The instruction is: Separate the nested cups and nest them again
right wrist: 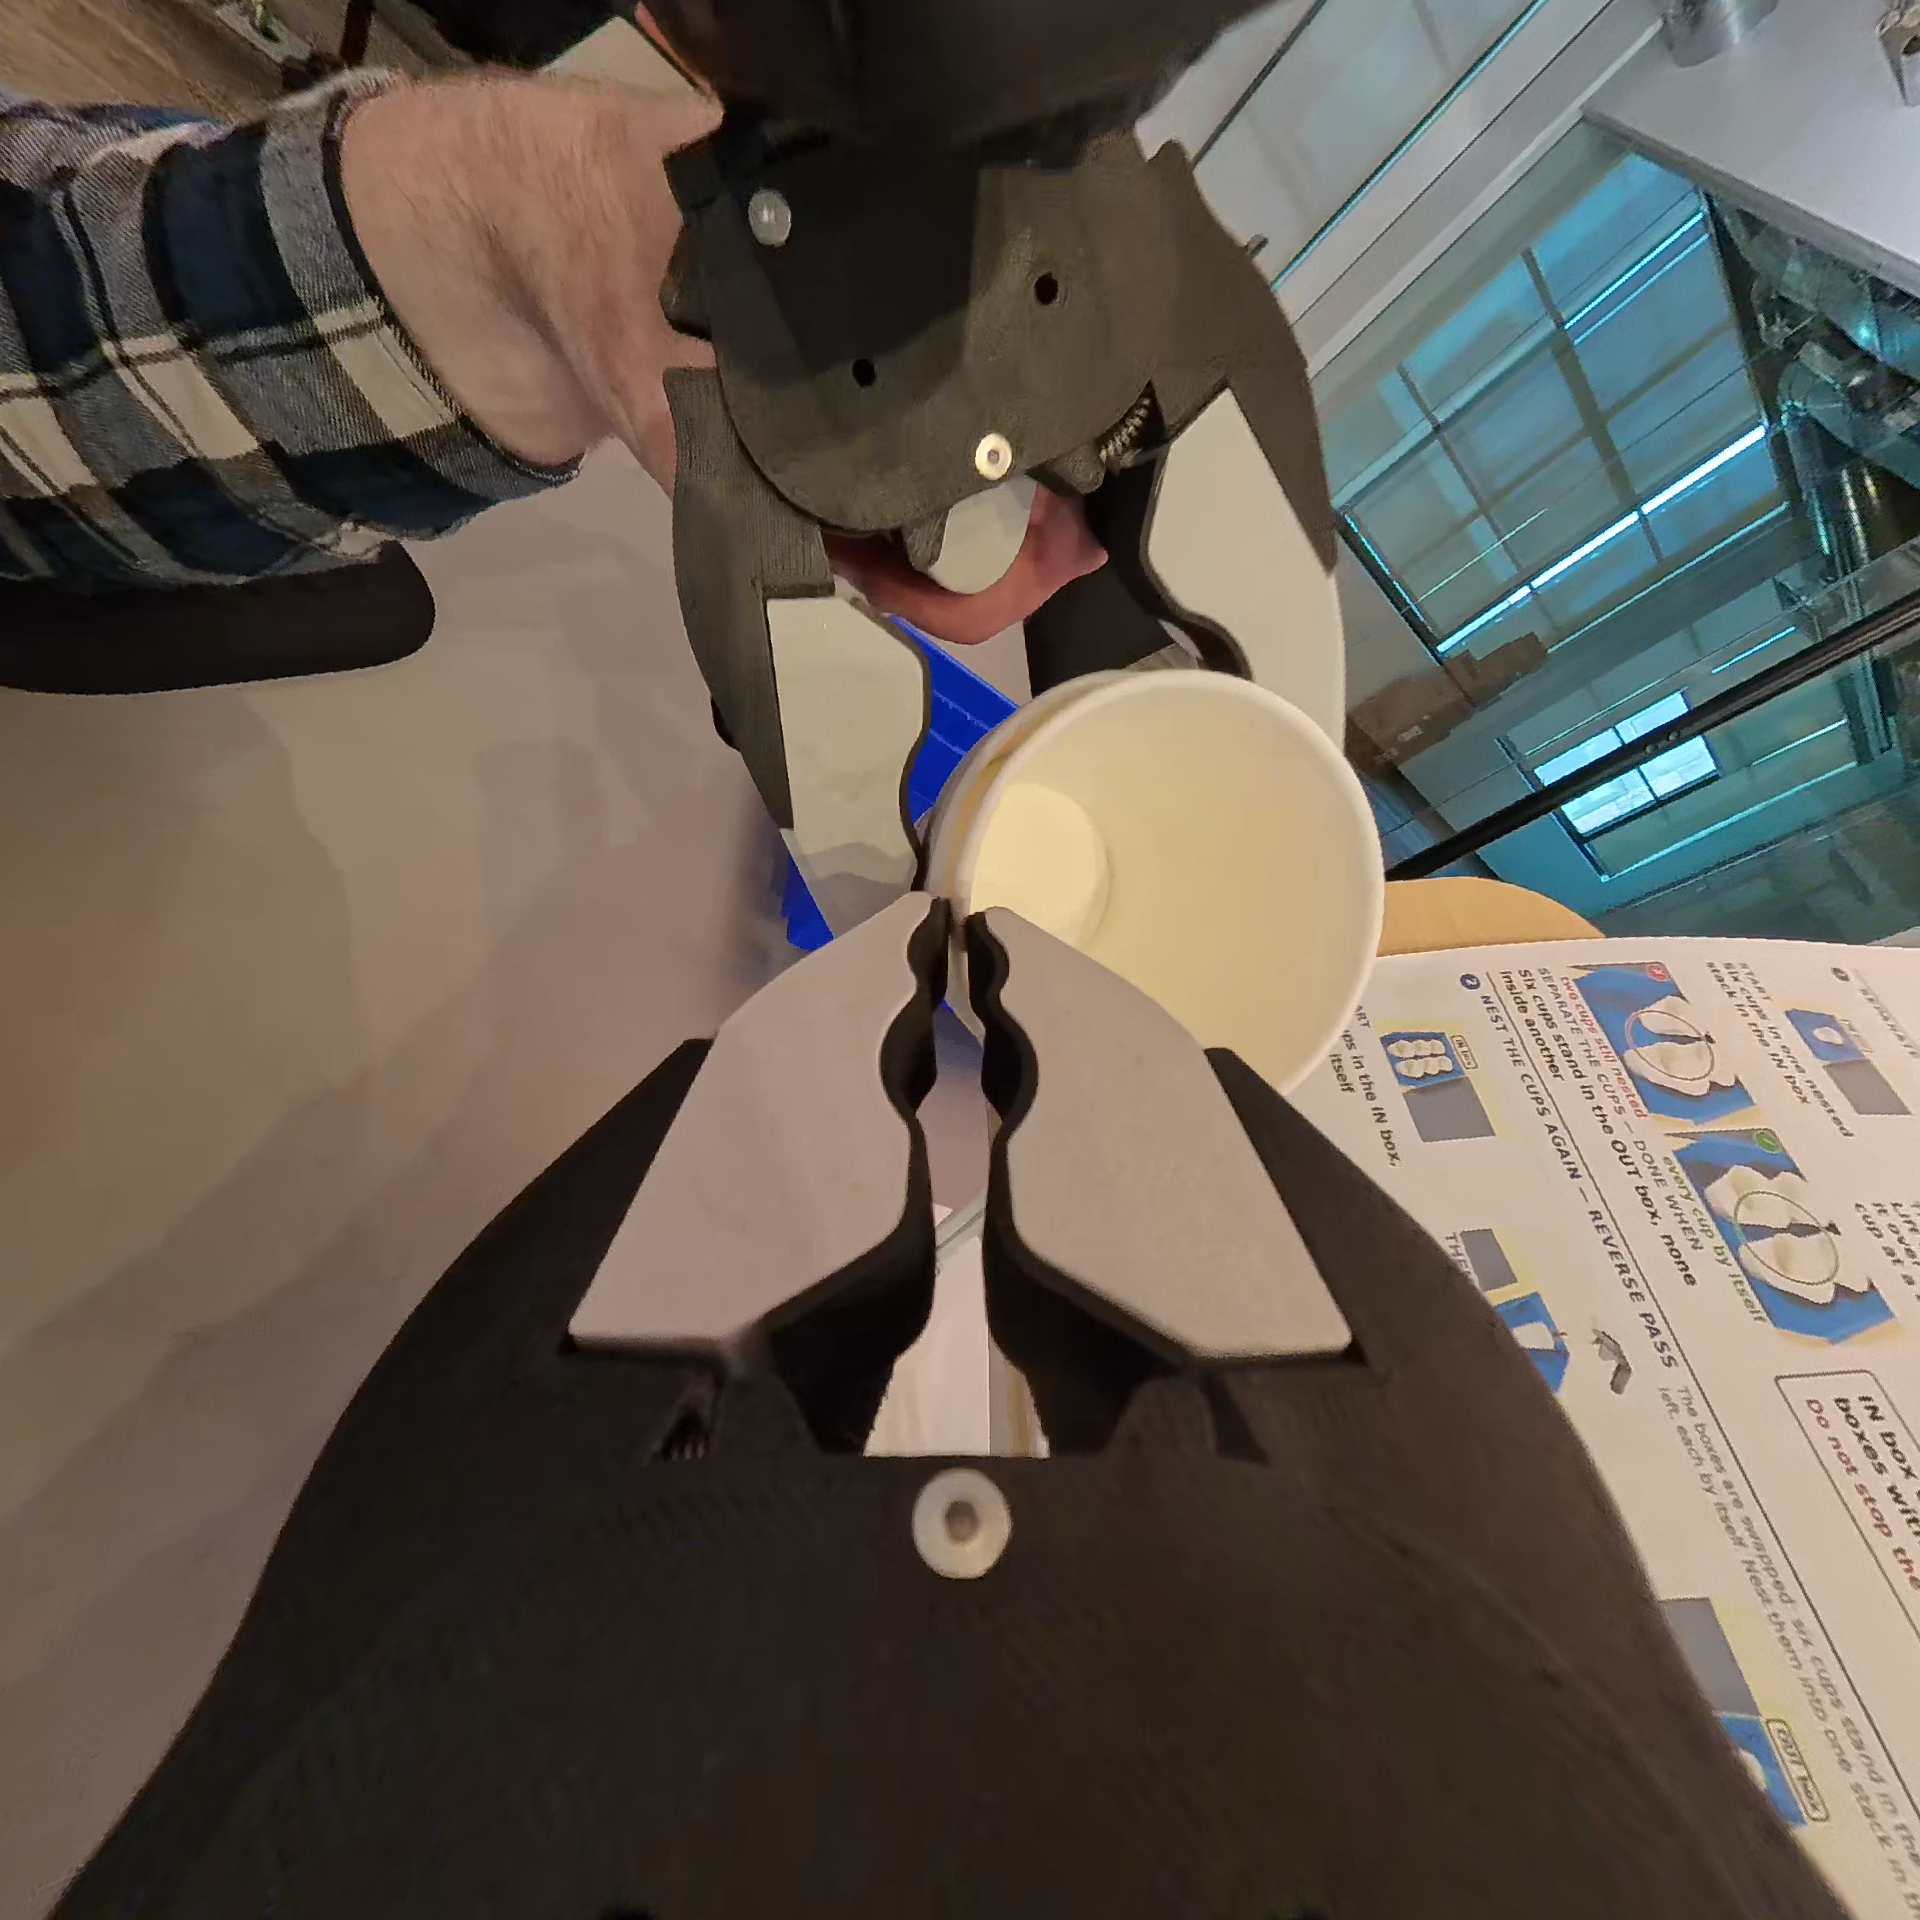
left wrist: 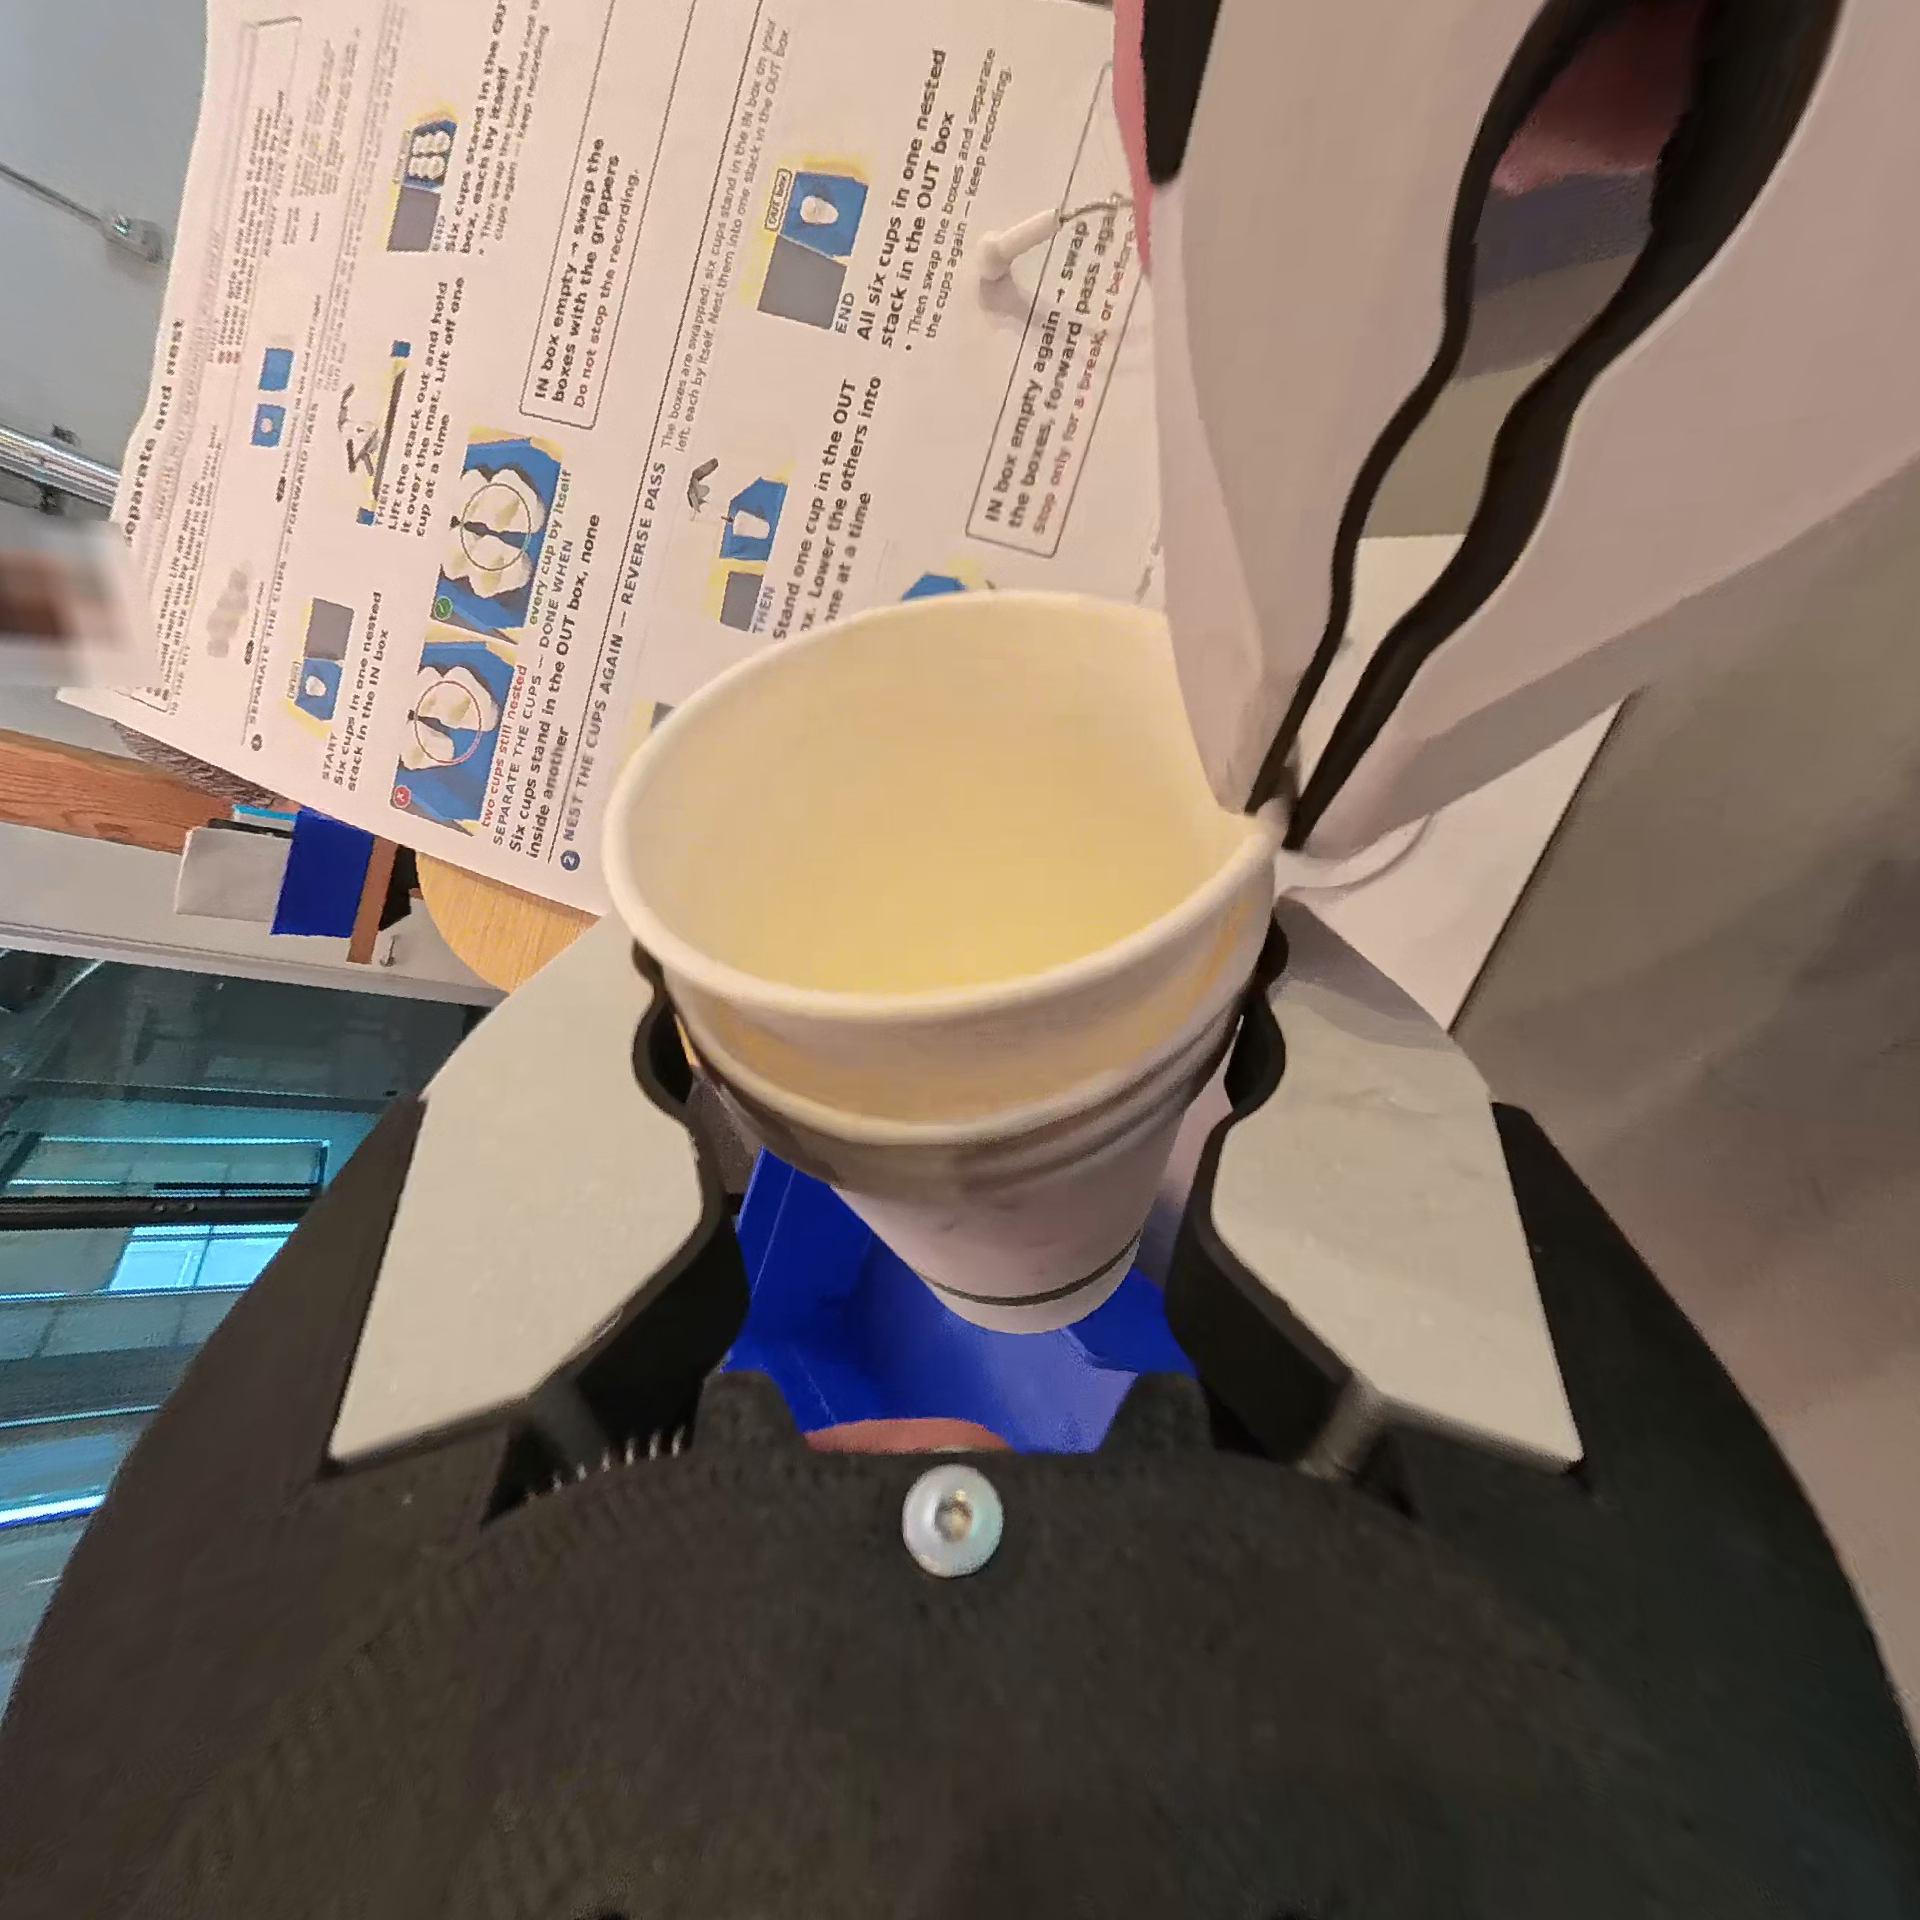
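- Two hand-held grippers meet over a pale table, with a printed instruction sheet lying on it beside them.
- The left gripper has its jaws spread wide around a stack of nested white paper cups; its black pads press the stack on both sides just below the rims, so the stack hangs in its grasp, tilted with the mouths facing the other gripper.
- A person's hand, in a plaid sleeve, holds this gripper's body.
- The right gripper is closed almost fully on the rim of the innermost cup, one fingertip inside the mouth, the other outside the wall.
- That inner cup sits a little raised, its rim standing clear of the rim beneath it.
- A blue box shows below and behind the stack, mostly hidden by the grippers.
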Demonstrator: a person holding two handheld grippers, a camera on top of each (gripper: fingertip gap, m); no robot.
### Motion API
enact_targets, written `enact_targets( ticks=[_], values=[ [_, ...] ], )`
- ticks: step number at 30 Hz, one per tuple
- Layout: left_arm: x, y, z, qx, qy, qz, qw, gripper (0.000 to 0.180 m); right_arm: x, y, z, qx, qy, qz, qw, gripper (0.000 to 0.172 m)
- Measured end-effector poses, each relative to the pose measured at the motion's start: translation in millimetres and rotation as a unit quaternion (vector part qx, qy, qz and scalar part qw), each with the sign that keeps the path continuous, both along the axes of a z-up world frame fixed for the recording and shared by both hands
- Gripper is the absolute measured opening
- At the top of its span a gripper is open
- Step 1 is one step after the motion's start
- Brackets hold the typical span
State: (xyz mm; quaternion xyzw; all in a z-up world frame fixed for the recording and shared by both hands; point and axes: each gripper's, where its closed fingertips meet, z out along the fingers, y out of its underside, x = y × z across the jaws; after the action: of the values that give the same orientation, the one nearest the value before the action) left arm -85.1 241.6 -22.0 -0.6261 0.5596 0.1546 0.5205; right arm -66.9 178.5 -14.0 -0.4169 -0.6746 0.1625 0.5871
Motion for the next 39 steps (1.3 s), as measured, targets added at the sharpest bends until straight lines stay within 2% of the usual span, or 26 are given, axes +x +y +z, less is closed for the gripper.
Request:
enact_targets(
  ticks=[8, 16, 27, 32, 39],
  values=[
    [-8, 6, 1, 0.007, 0.004, 0.017, 1.000, 0.102, 19, -1, 27, 0.010, 0.035, -0.008, 0.999, 0.003],
    [-12, 7, 5, 0.012, -0.001, 0.023, 1.000, 0.102, 53, 1, 68, 0.023, 0.095, -0.034, 0.995, 0.003],
    [-15, 8, 8, 0.016, -0.006, 0.027, 0.999, 0.102, 102, 6, 108, 0.054, 0.150, -0.081, 0.984, 0.003],
    [-16, 8, 9, 0.019, -0.006, 0.029, 0.999, 0.102, 151, 22, 128, 0.068, 0.170, -0.148, 0.972, 0.003],
    [-16, 9, 7, 0.016, -0.004, 0.030, 0.999, 0.102, 255, 58, 141, 0.064, 0.190, -0.296, 0.934, 0.003]
  ],
)
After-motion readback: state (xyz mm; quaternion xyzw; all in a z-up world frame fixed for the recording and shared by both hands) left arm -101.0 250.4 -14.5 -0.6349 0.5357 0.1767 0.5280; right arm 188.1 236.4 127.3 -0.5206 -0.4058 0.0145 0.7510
